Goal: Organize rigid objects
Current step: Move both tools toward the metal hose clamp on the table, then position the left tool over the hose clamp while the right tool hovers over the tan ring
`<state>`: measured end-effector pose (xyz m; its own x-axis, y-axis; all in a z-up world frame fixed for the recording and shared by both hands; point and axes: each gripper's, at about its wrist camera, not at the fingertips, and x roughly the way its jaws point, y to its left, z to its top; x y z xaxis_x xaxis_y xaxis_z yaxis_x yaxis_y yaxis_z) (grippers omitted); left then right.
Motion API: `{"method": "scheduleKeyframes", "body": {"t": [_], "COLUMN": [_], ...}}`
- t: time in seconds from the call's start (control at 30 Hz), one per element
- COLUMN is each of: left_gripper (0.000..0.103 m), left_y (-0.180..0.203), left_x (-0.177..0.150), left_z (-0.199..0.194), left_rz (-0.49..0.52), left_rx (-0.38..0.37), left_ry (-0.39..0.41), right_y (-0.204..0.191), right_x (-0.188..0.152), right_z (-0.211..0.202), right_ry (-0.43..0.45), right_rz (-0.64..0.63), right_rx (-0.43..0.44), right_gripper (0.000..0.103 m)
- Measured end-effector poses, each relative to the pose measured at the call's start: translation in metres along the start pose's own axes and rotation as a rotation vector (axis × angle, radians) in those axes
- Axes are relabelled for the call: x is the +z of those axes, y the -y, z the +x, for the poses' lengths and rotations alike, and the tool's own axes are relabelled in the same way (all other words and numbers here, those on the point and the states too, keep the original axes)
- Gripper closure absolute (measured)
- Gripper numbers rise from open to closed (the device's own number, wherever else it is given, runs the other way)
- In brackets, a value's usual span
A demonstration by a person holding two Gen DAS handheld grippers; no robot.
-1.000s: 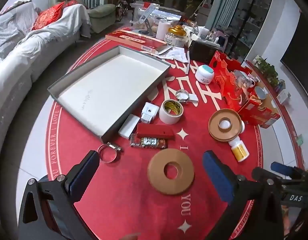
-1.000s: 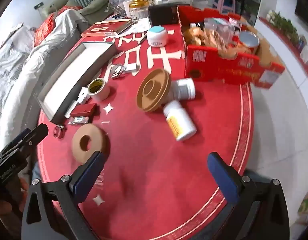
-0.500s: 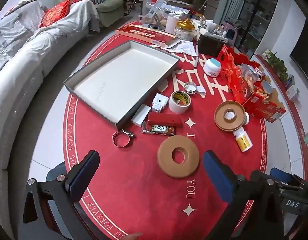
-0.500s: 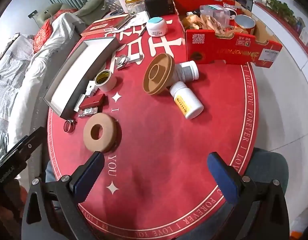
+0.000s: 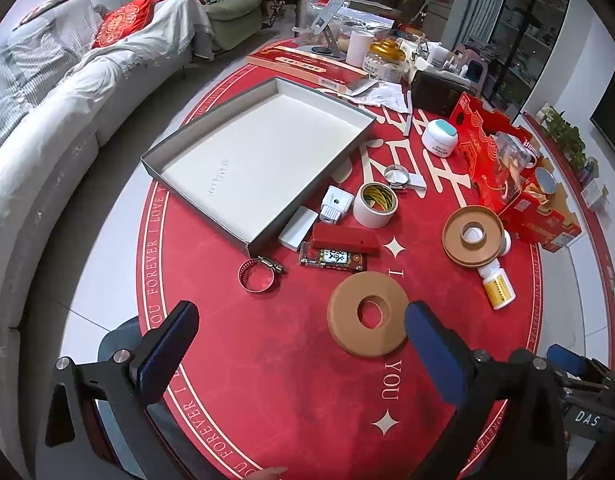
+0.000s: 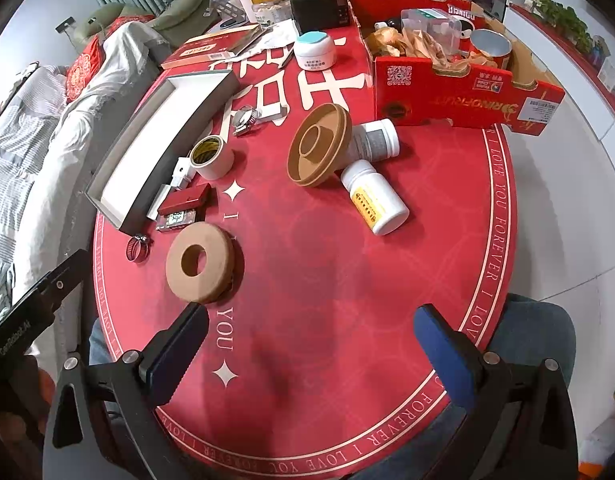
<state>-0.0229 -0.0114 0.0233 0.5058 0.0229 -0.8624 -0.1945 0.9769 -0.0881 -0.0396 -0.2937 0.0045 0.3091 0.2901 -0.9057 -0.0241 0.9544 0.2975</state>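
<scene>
A: Left gripper (image 5: 297,340) pose?
B: Raised over the near edge of the worktop (image 5: 267,380), looking down and across. Jaws wide apart, nothing between them. Its right blue pad sits just beside the flat brown ring (image 5: 369,314) in the picture; contact can't be told.

A: Right gripper (image 6: 307,348)?
B: Same, raised above the near rim, jaws wide, empty. "DAS" shows on its body in the left view; "GenRobot.AI" on the left tool in the right view.

A: Writing on the cloth?
B: "FOREVER I LOVE YOU" repeats round the border, with "YOU" printed just near of the ring.

A: Things beyond the ring?
B: Left of it a metal hose clamp (image 5: 258,276). Just past it a labelled packet (image 5: 332,257), text too small, touching a red case (image 5: 344,238). Beyond those a white block (image 5: 298,227), a white adapter (image 5: 336,204) and a tape roll (image 5: 375,204).

A: The tray?
B: Grey tray (image 5: 307,196) with white inside, far left of the ring, nothing in it.

A: Right of the ring?
B: Brown spool (image 6: 318,144) tilted against a lying grey-label bottle (image 6: 374,140); a yellow-label bottle (image 6: 373,197) lies nearer. Further, a red carton (image 6: 463,96) with a QR code and upside-down lettering, and a white jar (image 6: 314,51) with a teal lid.
</scene>
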Motion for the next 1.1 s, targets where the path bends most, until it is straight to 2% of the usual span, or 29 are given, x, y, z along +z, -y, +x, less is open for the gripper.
{"method": "scheduleKeyframes", "body": {"t": [0.13,0.4,0.57,0.77,0.93,1.1], "left_gripper": [0.000,0.000,0.000,0.000,0.000,0.000], "left_y": [-0.003,-0.029,-0.034,-0.032,-0.031,-0.030], "left_x": [0.007,0.063,0.084,0.065,0.034,0.013], "left_z": [0.003,-0.002,0.002,0.031,0.066,0.095], "left_rz": [0.006,-0.011,0.022,0.038,0.025,0.018], "left_rx": [0.004,0.013,0.022,0.052,0.088,0.125], "left_ry": [0.016,0.093,0.042,-0.050,-0.161,-0.221], "right_y": [0.001,0.005,0.003,-0.004,-0.021,-0.042], "right_x": [0.000,0.007,0.018,0.035,0.053,0.054], "right_z": [-0.001,-0.005,-0.004,-0.010,-0.016,0.003], "right_ry": [0.001,0.008,0.011,0.042,0.056,0.017], "right_rz": [-0.001,-0.002,-0.009,-0.004,0.020,-0.044], "right_rx": [-0.004,-0.027,-0.047,-0.027,0.082,0.049], "right_gripper": [0.000,0.000,0.000,0.000,0.000,0.000]}}
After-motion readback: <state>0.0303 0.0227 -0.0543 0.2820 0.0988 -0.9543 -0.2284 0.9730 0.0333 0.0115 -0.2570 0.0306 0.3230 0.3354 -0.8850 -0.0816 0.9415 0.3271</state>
